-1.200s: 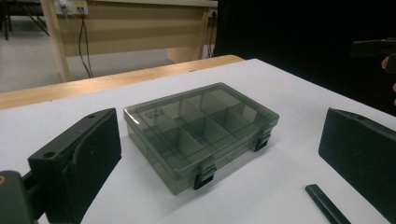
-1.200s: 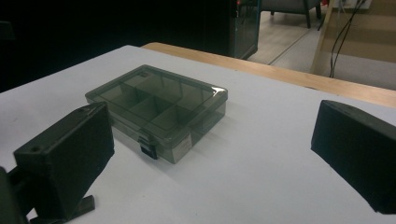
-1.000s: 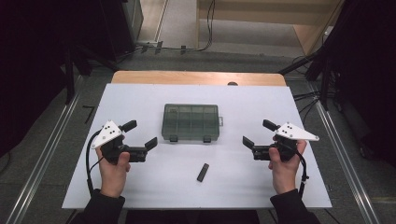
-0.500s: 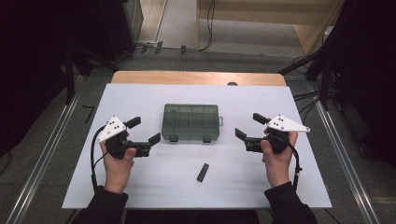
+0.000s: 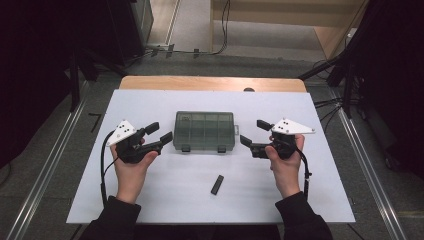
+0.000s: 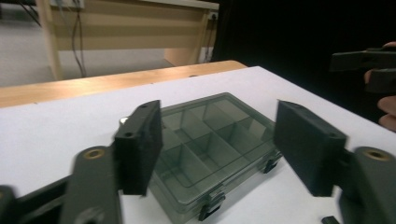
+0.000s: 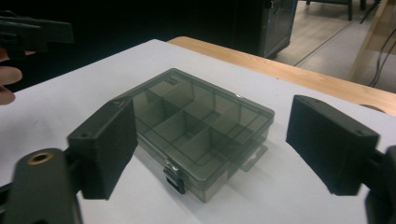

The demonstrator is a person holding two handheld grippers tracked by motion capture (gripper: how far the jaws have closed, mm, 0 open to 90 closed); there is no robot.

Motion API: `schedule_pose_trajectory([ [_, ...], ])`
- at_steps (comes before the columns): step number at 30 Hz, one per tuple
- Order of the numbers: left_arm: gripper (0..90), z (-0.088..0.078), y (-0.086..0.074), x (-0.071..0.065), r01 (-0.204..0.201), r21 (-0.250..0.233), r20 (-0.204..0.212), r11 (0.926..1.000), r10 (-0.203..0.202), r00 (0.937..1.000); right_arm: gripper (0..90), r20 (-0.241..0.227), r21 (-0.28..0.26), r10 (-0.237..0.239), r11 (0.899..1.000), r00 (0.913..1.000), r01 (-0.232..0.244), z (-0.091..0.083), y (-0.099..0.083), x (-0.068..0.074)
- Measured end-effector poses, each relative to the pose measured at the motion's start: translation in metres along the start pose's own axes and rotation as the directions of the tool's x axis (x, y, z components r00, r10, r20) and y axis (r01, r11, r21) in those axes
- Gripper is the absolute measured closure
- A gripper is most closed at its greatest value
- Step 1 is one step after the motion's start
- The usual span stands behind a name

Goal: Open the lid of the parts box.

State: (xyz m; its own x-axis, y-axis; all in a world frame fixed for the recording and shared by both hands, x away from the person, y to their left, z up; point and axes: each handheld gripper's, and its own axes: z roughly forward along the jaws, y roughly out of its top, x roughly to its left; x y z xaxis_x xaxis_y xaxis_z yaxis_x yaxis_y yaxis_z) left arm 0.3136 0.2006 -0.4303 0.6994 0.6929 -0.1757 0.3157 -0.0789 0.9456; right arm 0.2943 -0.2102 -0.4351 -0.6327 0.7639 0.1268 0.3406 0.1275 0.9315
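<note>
Two grippers, left gripper (image 5: 159, 133) and right gripper (image 5: 254, 133), flank a smoky translucent plastic compartment box (image 5: 204, 131) at frame centre; jaws spread, just closing, pinching nothing; no legible writing.

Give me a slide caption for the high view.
Two open grippers, left and right, flank a closed box; a small black piece lies nearer.

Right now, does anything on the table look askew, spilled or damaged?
Nothing stands out. The compartment box lies flat and square with its lid shut and both front latches down. A small black piece lies loose and slanted in front of it, apart from the box. No spill or damage shows.
</note>
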Motion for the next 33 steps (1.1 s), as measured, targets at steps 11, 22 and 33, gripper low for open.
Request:
schedule_pose_trajectory([
  [11,74.1,0.012,-0.007,0.007,-0.022,0.056,0.023,0.9982,0.021,0.9995,46.6,-0.012,0.061,-0.001,0.998,0.9999,0.001,0.032,-0.005,0.000],
  [22,87.8,0.016,-0.025,0.014,-0.036,0.138,0.029,0.9897,0.032,0.9991,71.0,-0.054,0.138,-0.035,0.989,0.9979,0.043,0.049,-0.017,0.003],
  [33,90.0,0.025,-0.040,0.029,0.001,0.257,0.036,0.9664,-0.010,0.9993,84.3,-0.071,0.200,-0.046,0.978,0.9964,0.060,0.054,-0.028,0.002],
])
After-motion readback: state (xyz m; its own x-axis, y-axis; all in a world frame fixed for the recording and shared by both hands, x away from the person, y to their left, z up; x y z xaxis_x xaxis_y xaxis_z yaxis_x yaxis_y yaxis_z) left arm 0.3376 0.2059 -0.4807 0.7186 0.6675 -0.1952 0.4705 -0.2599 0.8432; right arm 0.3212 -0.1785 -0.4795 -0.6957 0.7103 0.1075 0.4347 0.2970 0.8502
